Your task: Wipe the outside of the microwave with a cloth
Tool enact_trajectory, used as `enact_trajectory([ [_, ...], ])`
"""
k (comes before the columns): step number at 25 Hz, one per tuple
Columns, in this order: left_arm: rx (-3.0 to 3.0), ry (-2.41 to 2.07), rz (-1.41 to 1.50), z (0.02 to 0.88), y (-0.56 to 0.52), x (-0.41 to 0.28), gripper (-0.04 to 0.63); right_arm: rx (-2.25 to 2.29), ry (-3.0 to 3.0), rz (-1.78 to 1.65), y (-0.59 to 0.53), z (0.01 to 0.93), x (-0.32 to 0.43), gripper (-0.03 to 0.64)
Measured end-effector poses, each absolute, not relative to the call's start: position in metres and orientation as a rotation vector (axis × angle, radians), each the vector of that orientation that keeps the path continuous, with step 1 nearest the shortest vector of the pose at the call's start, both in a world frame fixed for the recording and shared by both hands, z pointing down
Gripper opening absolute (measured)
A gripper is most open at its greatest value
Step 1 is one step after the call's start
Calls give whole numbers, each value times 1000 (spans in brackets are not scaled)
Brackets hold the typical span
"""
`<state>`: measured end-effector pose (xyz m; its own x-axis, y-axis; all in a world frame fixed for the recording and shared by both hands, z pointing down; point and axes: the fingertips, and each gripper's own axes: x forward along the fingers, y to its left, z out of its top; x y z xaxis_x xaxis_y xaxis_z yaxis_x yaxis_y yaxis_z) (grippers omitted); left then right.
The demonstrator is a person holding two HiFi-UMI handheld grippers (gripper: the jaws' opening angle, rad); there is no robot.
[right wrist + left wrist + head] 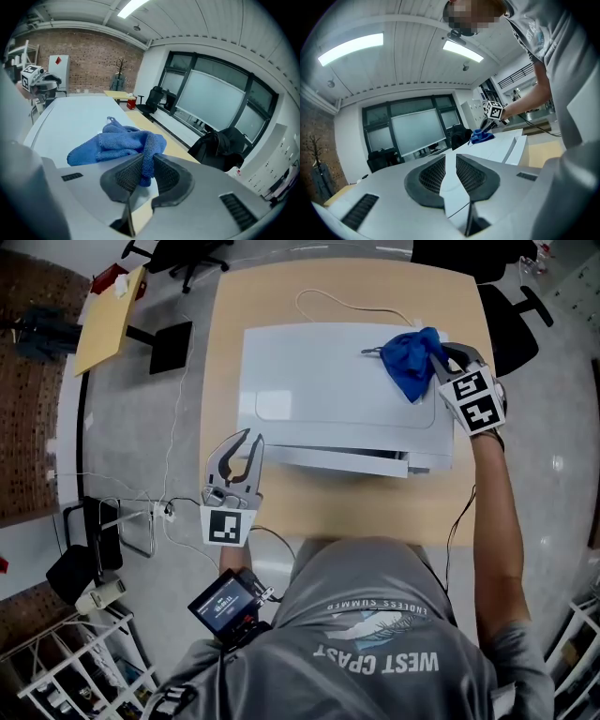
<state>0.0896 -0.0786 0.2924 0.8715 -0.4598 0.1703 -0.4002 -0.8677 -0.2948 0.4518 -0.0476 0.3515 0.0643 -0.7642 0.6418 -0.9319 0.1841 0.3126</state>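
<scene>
My right gripper (439,354) pinches the crumpled blue terry cloth (411,360) on the boxy white microwave's (319,390) far-right top, my left gripper (251,439) closed and empty; the wiping looks barely begun.

Your left gripper (251,439) sits close in front of your body, pointing away from you and roughly level. Its jaws are closed together with nothing between them. Your left forearm (230,557) is tucked in tight behind it. Your right arm (497,521) reaches far forward, almost straight, with the right gripper (439,354) angled downward at its end. Those jaws are clamped on a fold of blue cloth (117,143), which bunches out beyond the jaw tips and to their left.
</scene>
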Motion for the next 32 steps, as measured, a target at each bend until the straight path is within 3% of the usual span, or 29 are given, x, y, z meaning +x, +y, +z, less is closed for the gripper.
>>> enact_trajectory([
  [7,-2786,669,-366,301,-71,94,84,1491,-1772,224,-93,352,427,67],
  [16,-2871,738,-295,320,-99,45,84,1304,-1894,202,-178,355,320,66],
  [24,-2997,483,-251,338,-139,17,84,1261,-2040,247,-221,342,253,67],
  [30,-3097,206,-152,320,-189,42,86,1214,-2313,247,-249,278,162,67],
  [31,-3104,166,-121,317,-197,52,92,1199,-2367,242,-253,268,146,67],
  [32,-3123,143,-99,315,-206,61,156,1180,-2417,231,-255,259,131,67],
])
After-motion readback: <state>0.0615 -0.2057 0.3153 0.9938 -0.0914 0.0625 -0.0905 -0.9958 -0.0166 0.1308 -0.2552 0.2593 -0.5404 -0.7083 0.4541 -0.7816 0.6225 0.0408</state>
